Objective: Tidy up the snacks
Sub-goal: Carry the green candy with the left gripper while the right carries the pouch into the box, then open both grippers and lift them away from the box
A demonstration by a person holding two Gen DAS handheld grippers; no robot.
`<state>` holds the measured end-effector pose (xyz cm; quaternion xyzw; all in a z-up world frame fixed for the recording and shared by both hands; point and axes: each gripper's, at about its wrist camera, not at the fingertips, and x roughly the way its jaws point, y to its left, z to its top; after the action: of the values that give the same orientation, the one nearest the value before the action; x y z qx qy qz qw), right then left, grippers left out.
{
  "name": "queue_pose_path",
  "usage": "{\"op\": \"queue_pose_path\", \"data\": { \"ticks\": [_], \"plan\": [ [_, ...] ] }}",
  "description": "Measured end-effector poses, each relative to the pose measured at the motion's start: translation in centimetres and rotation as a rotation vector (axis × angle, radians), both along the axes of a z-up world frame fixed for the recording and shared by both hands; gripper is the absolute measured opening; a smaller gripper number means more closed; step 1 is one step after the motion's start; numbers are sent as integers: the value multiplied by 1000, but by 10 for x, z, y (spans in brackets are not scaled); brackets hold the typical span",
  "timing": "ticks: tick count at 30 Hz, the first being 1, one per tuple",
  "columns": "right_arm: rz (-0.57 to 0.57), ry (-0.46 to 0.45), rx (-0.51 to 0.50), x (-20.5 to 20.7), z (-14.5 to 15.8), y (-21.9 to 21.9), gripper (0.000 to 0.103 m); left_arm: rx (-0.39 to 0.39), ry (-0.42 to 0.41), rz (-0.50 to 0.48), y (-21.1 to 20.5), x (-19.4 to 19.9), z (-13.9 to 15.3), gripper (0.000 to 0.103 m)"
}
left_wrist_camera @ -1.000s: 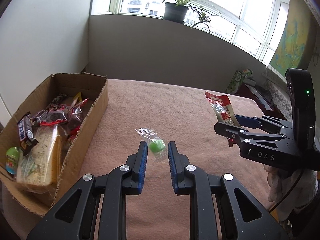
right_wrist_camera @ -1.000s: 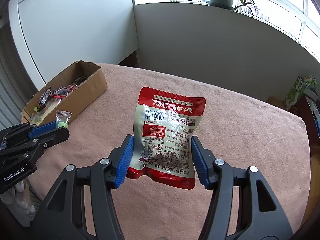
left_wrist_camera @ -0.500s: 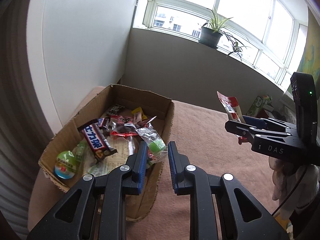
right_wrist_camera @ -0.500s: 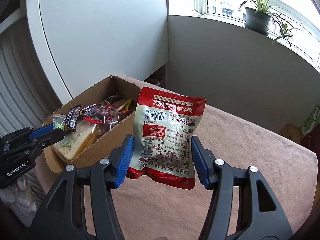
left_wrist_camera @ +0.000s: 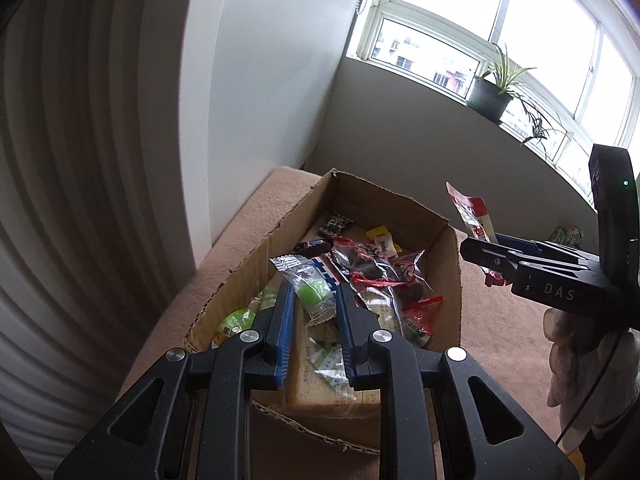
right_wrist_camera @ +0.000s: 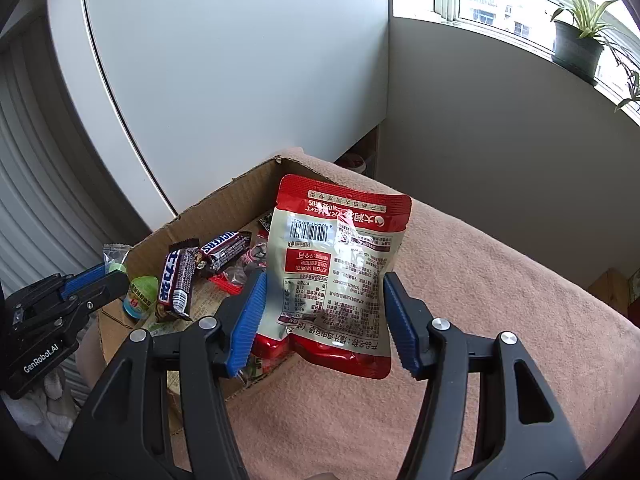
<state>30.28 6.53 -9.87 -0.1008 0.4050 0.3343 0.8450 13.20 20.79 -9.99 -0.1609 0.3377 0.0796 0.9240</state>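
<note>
Two snacks are being carried toward the cardboard box (left_wrist_camera: 452,280), one per gripper, and each carries its own risk.

The left gripper (left_wrist_camera: 311,312) is clenching a small clear-wrapped green candy (left_wrist_camera: 314,292) between its blue pads. The candy is sitting at the fingertips, hanging above the box interior, over the snacks already lying there. The grip is acting on a thin, slippery wrapper; the wrapper is likely to slide out early if the gripper is tilted or jolted. Because the candy is hanging near the box's near-left wall, an early release could be sending it onto the rim or outside the box.

The right gripper (right_wrist_camera: 324,316) is grasping a red-and-white snack pouch (right_wrist_camera: 340,272) by its lower part, with the pouch standing upright above the fingers. The pouch is hovering over the right-hand wall of the box, partly above the pink-covered worktop (right_wrist_camera: 500,320). Released here, it would probably be straddling the wall and tipping outward. The pouch is soft and wide, so it may be buckling or pivoting between the pads during travel. It could also be catching on the chocolate bars (right_wrist_camera: 176,280) propped inside the box, knocking them out of place.

The two grippers are working near one another over the same box, so a collision is possible if both are lowered together.
</note>
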Motion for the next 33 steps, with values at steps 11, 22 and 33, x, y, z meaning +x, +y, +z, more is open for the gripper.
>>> {"op": "queue_pose_path", "data": {
  "ticks": [11,22,33],
  "plan": [
    [31,24,-17,0,-13,29,67,-11,14,-8,7,6,-7,20],
    [31,-2,-15,0,-5,30,71,-8,13,3,7,7,-5,49],
    [22,-19,20,-13,5,7,89,27,-7,18,1,-1,4,64]
  ]
}}
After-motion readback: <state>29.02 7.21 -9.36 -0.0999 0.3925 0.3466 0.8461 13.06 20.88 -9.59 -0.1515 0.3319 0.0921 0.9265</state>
